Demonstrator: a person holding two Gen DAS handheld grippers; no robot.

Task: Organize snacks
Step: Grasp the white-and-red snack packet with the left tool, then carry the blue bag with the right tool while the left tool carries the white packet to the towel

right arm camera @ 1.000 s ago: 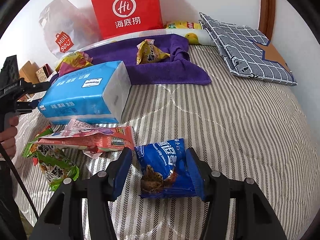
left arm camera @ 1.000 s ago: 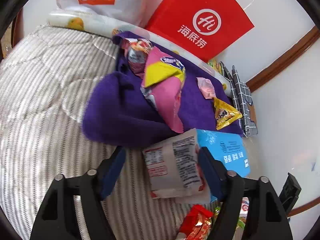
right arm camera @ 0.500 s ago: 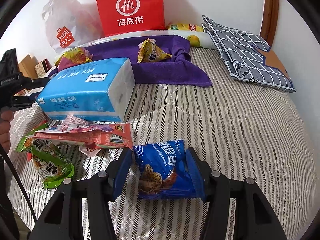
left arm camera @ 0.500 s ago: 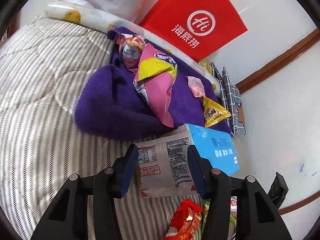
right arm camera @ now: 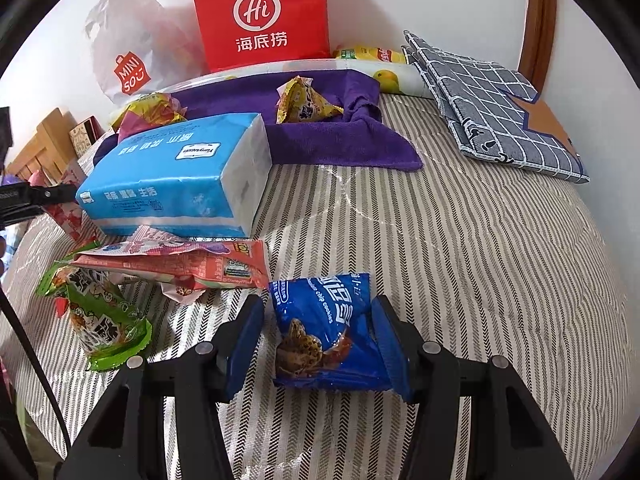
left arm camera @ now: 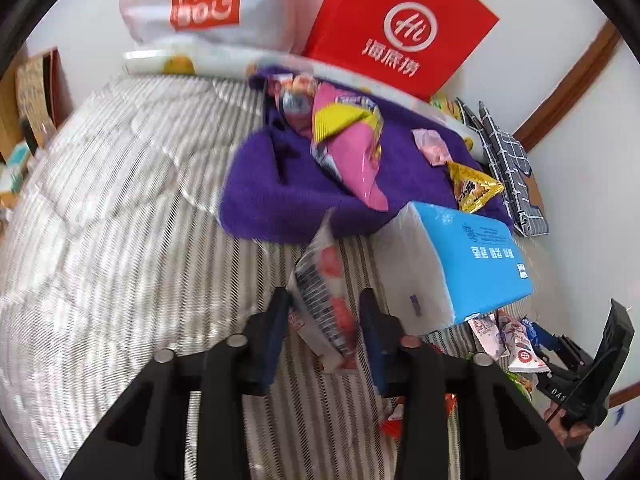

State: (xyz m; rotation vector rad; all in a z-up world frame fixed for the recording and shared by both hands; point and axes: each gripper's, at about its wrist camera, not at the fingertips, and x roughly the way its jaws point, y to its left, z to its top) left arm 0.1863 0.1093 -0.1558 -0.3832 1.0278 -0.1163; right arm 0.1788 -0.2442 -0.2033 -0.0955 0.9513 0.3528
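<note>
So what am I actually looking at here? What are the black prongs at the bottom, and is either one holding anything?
No robot here: a person holds a hand tool with two fingers in each hand, and each tool carries a fisheye camera looking along them. One picture comes from the left tool, the other from the right.

Both look over a striped bed cover. On it lie a purple towel with snacks, a blue tissue pack, and loose snack packets; a red paper bag leans on the wall.

The left gripper has just been closing on a white snack packet, now pinched between its fingers and tilted up. The right gripper straddles a blue cookie packet; one side touches, the other shows a gap, so I can't call it held.
</note>
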